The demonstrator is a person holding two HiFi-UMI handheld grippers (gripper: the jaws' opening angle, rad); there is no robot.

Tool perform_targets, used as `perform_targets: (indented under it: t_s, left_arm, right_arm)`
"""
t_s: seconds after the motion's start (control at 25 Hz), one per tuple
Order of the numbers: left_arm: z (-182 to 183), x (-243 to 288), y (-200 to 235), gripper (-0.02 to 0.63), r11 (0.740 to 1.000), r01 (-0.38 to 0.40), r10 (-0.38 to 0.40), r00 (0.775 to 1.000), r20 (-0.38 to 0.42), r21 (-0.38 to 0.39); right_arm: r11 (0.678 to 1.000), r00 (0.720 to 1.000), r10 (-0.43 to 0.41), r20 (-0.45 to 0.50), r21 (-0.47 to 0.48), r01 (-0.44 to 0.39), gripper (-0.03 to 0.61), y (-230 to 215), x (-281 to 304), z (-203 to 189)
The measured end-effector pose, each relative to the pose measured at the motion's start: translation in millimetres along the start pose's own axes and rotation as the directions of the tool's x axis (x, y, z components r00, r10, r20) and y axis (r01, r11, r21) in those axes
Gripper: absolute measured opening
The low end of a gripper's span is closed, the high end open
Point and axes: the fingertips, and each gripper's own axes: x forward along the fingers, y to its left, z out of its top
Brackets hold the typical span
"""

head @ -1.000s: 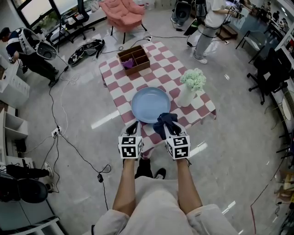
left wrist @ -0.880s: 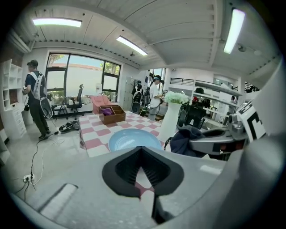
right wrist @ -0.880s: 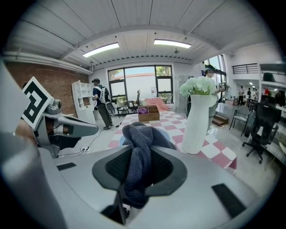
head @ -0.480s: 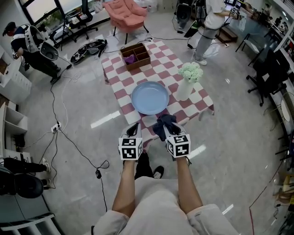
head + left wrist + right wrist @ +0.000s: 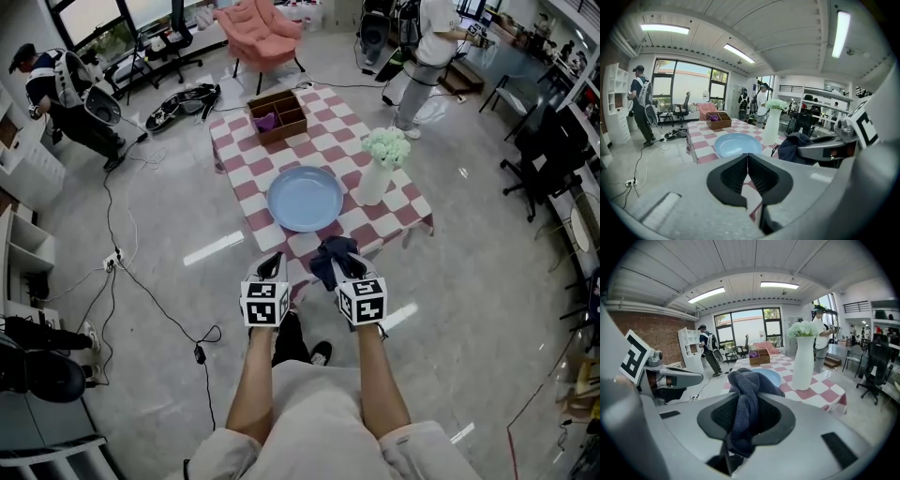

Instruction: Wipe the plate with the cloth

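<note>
A round light-blue plate (image 5: 306, 198) lies on the red-and-white checked table (image 5: 246, 159); it shows too in the left gripper view, plate (image 5: 738, 144). My right gripper (image 5: 336, 263) is shut on a dark blue cloth (image 5: 332, 255), bunched between the jaws, cloth (image 5: 746, 401). It hovers over the table's near edge, short of the plate. My left gripper (image 5: 271, 265) hangs beside it at the table's near edge, jaws shut with nothing between them, left gripper (image 5: 747, 164).
A white vase of pale flowers (image 5: 382, 164) stands right of the plate. A wooden divided box (image 5: 278, 113) sits at the table's far end. Cables (image 5: 122, 262) trail on the floor at left. People stand at far left (image 5: 66, 89) and far right (image 5: 427, 47). A pink armchair (image 5: 259, 28) is behind.
Both grippers have drawn back slightly toward me, away from the plate; the cloth stays clamped in the right gripper.
</note>
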Motion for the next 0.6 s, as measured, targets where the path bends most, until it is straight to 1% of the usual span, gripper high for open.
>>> perform_targets:
  t_s: [0.4,0.6]
  left_arm:
    - [9.4,2.7,-5.4,0.011,0.999,0.016,-0.016,1.0,-0.003,0.029]
    - [7.5,2.1,-5.7,0.011,0.999,0.016,-0.016,1.0,-0.013,0.036]
  right_arm:
    - [1.0,1.0,-0.009,0.007,0.013,0.009,0.094,-6.8,-1.0,5.4]
    - [1.0,1.0,-0.003,0.007,0.016,0.003,0.094,-5.6,-0.4,4.9]
